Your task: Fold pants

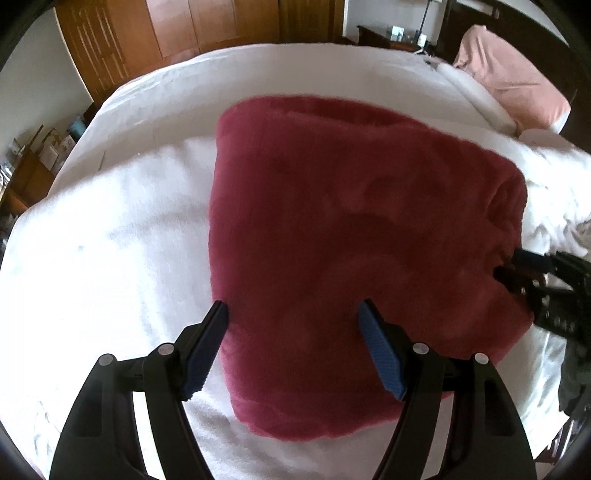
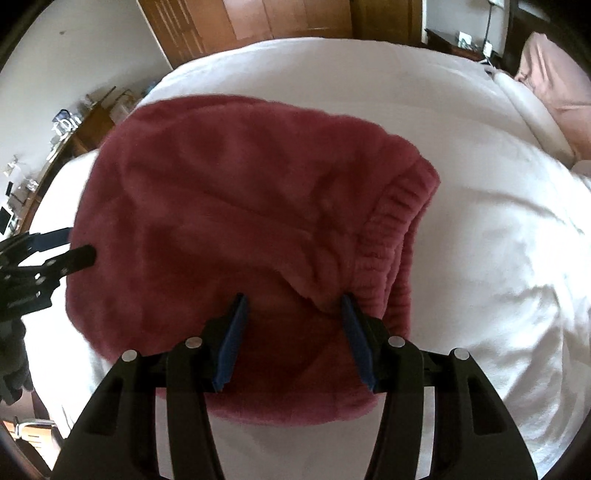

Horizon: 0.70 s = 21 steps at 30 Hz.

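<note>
Dark red fleece pants (image 1: 351, 229) lie folded into a thick pad on the white bed (image 1: 110, 240). Their ribbed elastic waistband (image 2: 391, 236) is stacked along the right side in the right wrist view. My left gripper (image 1: 292, 308) hangs open over the pad's near left edge, with nothing pinched between its blue pads. My right gripper (image 2: 293, 298) is open above the near edge beside the waistband; a fabric fold lies just past its right fingertip. Each gripper shows at the pad's side in the other's view: right gripper (image 1: 511, 264), left gripper (image 2: 81, 243).
White bedding (image 2: 498, 240) spreads around the pants, rumpled at the right. A pink pillow (image 1: 513, 81) lies at the far right. Wooden wardrobe doors (image 1: 207, 26) stand behind the bed. A nightstand (image 1: 391, 35) and a cluttered side table (image 2: 62, 140) flank it.
</note>
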{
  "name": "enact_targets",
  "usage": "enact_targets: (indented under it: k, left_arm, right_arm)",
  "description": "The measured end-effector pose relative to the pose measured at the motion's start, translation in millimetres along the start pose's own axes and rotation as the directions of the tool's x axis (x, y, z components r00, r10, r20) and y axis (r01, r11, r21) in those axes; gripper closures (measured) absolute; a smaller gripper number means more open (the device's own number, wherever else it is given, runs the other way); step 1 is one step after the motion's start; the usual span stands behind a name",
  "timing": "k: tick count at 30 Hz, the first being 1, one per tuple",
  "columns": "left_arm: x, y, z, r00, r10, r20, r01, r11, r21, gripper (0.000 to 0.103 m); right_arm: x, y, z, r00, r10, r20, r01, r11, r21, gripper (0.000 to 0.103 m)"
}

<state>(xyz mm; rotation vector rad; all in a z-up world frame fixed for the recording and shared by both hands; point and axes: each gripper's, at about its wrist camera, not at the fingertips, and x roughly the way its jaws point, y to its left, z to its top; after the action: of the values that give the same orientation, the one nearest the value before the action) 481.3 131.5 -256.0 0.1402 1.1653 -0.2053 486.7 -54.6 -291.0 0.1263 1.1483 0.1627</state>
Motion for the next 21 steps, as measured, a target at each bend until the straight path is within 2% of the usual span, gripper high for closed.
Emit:
enact_targets:
  k: [11,15,21]
  left_arm:
    - [6,-7,-8,0.999,0.028,-0.021,-0.028,0.999,0.025,0.027]
    - [-7,-11,-13,0.999,0.033,-0.006,-0.033,0.999,0.039,0.027]
    - [-39,-17,-20,0.999,0.034,0.042,-0.036,0.998,0.054,0.027]
  right_arm:
    - [29,6,-8,0.999,-0.044,-0.020,0.043,0.998,-0.055,0.048]
    - [15,20,-9,0.998,-0.068,-0.005,0.068,0.996,-0.063,0.048]
    - [-22,38,-20,0.997,-0.052,0.059,0.054,0.998,-0.022,0.048]
